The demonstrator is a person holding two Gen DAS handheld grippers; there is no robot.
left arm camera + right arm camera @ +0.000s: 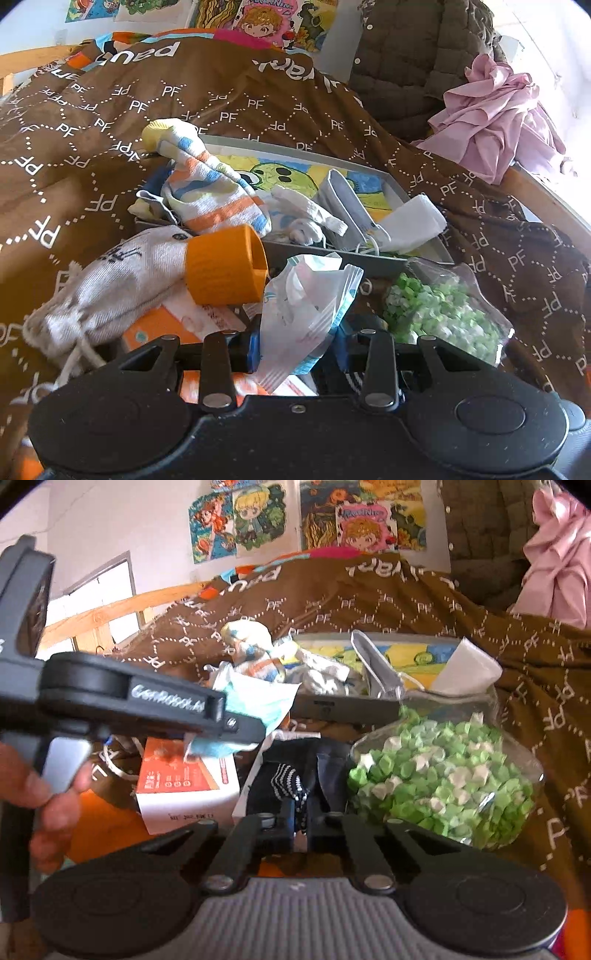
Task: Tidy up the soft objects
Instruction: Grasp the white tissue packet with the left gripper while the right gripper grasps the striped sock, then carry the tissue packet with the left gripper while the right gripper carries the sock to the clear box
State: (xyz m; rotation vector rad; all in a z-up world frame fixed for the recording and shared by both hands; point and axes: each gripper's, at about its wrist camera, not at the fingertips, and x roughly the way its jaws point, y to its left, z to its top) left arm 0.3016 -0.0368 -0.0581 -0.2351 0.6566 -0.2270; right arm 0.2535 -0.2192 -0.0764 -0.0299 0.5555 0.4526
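Observation:
My left gripper (299,350) is shut on a crumpled light-blue and white face mask (306,295), held just in front of the grey tray (354,260). The same mask (258,705) shows in the right wrist view, pinched at the tip of that gripper, which a hand (55,797) holds. My right gripper (301,827) is shut on a dark sock with white stripes (288,779), low over the bedding. In the tray lie a striped sock (207,184), white cloths and grey masks.
A clear bag of green paper stars (443,775) sits to the right. An orange-and-white box (184,779), an orange cylinder (225,266) and a drawstring pouch (110,280) lie to the left. A brown patterned blanket (258,92) covers the bed, and pink cloth (491,114) lies at the far right.

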